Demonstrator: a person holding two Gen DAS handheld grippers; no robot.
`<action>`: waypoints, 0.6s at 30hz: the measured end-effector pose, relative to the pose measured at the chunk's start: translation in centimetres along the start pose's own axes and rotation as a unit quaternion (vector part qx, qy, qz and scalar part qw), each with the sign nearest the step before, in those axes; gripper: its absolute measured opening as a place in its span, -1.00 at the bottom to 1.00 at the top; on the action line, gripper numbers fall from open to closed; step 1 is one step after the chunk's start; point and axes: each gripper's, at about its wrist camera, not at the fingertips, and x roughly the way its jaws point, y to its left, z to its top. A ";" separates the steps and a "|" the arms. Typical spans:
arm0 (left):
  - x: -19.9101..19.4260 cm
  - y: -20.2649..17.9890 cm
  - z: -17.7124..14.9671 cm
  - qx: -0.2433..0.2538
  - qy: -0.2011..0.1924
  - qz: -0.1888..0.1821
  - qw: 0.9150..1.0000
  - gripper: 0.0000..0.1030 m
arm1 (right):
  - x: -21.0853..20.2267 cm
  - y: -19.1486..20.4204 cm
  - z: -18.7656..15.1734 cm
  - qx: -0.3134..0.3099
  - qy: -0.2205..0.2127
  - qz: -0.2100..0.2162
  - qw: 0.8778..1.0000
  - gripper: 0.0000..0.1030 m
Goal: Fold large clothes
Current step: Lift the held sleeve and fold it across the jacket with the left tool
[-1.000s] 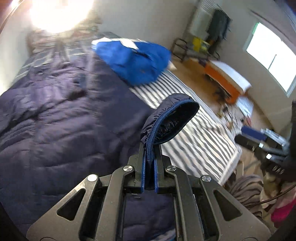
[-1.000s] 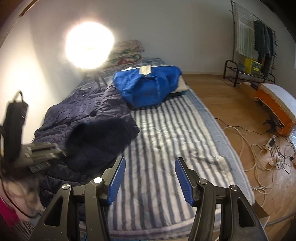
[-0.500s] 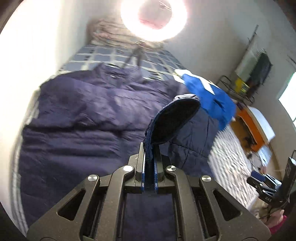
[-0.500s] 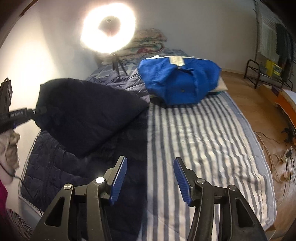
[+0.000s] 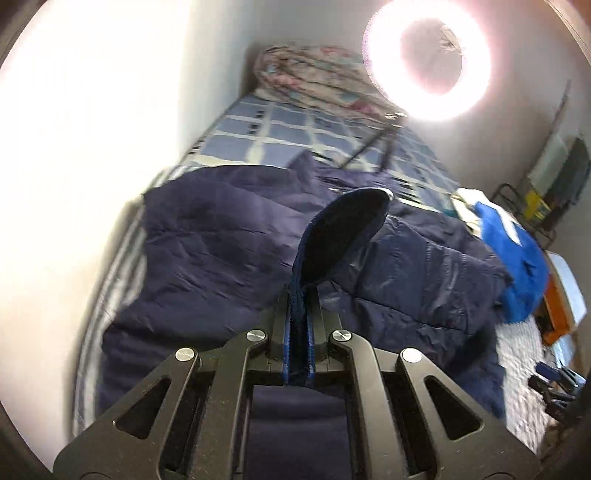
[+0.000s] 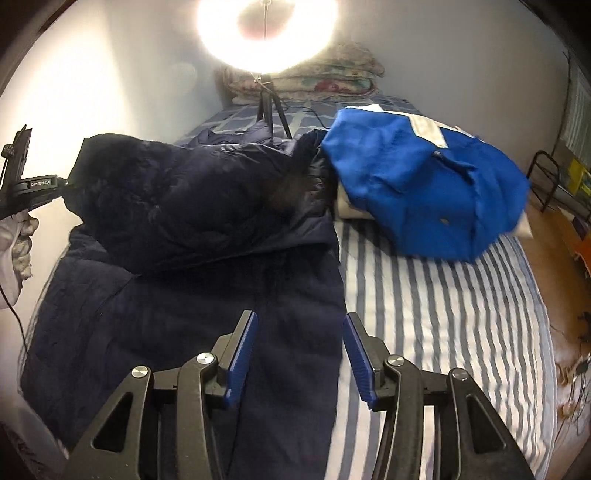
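Observation:
A large dark navy quilted coat [image 6: 177,295] lies spread over the left half of a striped bed [image 6: 443,314]. My left gripper [image 5: 298,295] is shut on the coat's sleeve cuff [image 5: 343,232], which sticks up past the fingertips. In the right wrist view the left gripper [image 6: 64,182] holds that sleeve [image 6: 192,199] raised and drawn across the coat toward the left wall. My right gripper [image 6: 297,345] is open and empty, low over the coat's lower right edge. The coat also fills the left wrist view [image 5: 221,251].
A bright blue jacket [image 6: 424,184] lies bunched at the bed's far right. A lit ring light [image 6: 266,33] on a tripod stands at the head of the bed, before folded quilts [image 6: 306,81]. A white wall runs along the left. Wooden floor with cables [image 6: 576,362] lies right.
My left gripper has carried the sleeve up and across the coat toward the left wall. My right gripper has moved forward and left, from over the striped sheet to over the coat's edge.

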 end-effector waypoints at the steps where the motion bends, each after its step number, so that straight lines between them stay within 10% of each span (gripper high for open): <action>1: 0.8 0.8 0.3 -0.003 -0.001 0.010 1.000 -0.92 | 0.6 0.0 0.4 0.001 0.000 0.000 1.000 -0.03; 8: 5.8 4.6 0.5 -0.031 0.021 0.047 0.998 -0.92 | 5.0 0.4 2.8 0.006 0.008 -0.005 1.000 -0.03; 18: 7.7 5.7 -2.0 -0.051 0.062 -0.017 0.997 -0.75 | 8.5 -2.9 6.6 0.138 -0.032 0.080 0.987 -0.03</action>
